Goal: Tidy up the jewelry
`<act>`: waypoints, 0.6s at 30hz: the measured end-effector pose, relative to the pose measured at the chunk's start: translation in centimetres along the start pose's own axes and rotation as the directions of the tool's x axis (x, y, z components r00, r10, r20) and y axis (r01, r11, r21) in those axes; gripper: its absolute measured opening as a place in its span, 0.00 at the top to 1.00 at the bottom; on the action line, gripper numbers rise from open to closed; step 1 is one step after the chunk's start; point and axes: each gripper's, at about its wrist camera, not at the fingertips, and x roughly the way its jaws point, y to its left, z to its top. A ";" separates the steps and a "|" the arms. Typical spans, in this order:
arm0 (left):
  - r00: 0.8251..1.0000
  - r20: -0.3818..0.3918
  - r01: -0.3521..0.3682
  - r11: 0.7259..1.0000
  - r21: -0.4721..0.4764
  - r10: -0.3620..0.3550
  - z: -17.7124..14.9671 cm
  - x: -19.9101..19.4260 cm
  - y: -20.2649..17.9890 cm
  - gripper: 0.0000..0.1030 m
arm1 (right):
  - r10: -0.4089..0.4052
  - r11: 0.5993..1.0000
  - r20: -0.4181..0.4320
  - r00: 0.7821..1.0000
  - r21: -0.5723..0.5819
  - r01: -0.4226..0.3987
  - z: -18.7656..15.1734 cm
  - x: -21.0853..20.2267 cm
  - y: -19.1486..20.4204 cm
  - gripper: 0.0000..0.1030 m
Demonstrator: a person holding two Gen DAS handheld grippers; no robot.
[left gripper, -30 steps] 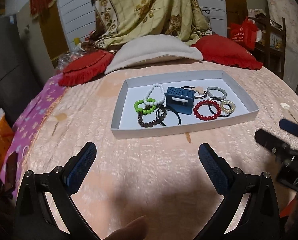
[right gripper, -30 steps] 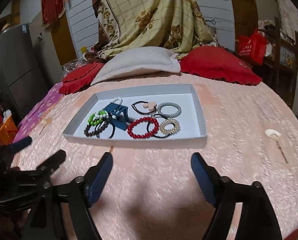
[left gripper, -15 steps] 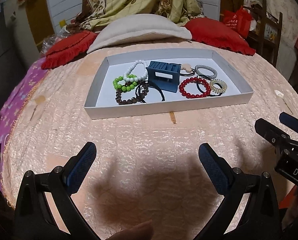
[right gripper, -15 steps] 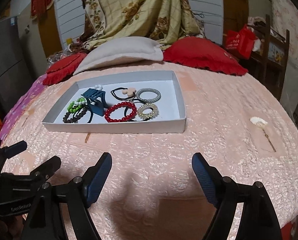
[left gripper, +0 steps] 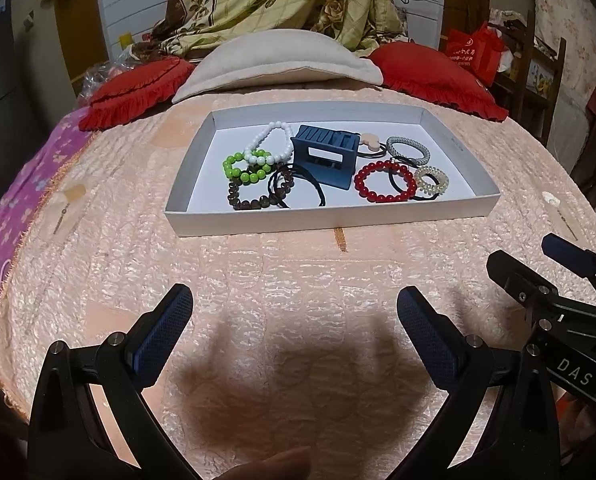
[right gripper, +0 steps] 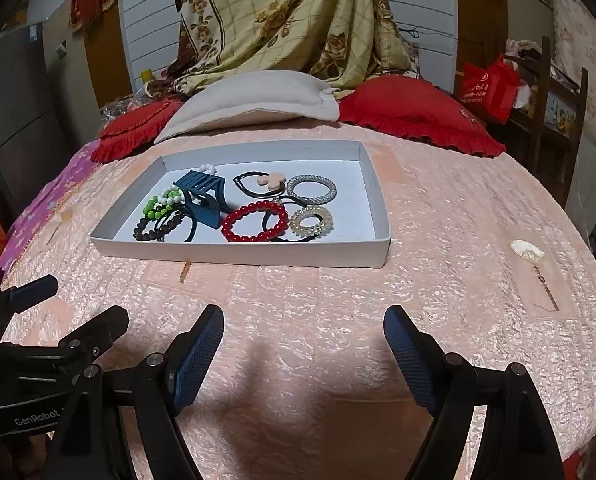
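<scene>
Both grippers hover over the pink bedspread (left gripper: 298,280) just short of the white tray (left gripper: 479,174), well apart from its contents. The left gripper (left gripper: 294,320) and right gripper (right gripper: 303,340) both stand wide and hold nothing. Judged step: approach. The blue slotted rack (left gripper: 325,156) lies near the tray's centre, apparently tipped on its side, long axis parallel to the tray's near wall. Beaded bracelets, including the red bracelet (left gripper: 385,181), surround it. Advance level over the near wall; grip 1 item only, avoiding the tangled black hair ties (left gripper: 298,184).
</scene>
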 end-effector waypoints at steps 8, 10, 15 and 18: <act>1.000 0.007 0.004 1.000 -0.014 -0.004 0.1 -0.1 0.3 0.01 | -0.011 1.000 0.042 0.999 0.024 0.010 0.3 -0.8 -0.5 0.22; 1.000 0.009 0.006 1.000 -0.018 -0.006 0.1 -0.1 0.4 0.01 | -0.009 1.000 0.038 0.999 0.024 0.009 0.3 -0.8 -0.5 0.22; 1.000 0.017 0.008 0.999 -0.033 -0.007 0.5 -0.2 0.8 0.01 | -0.013 1.000 0.046 0.999 0.010 0.013 0.4 -0.9 -0.2 0.22; 1.000 0.023 0.014 0.998 -0.062 -0.013 1.1 0.0 1.3 0.01 | -0.023 1.000 0.050 0.999 -0.001 0.023 0.7 -0.6 -0.1 0.22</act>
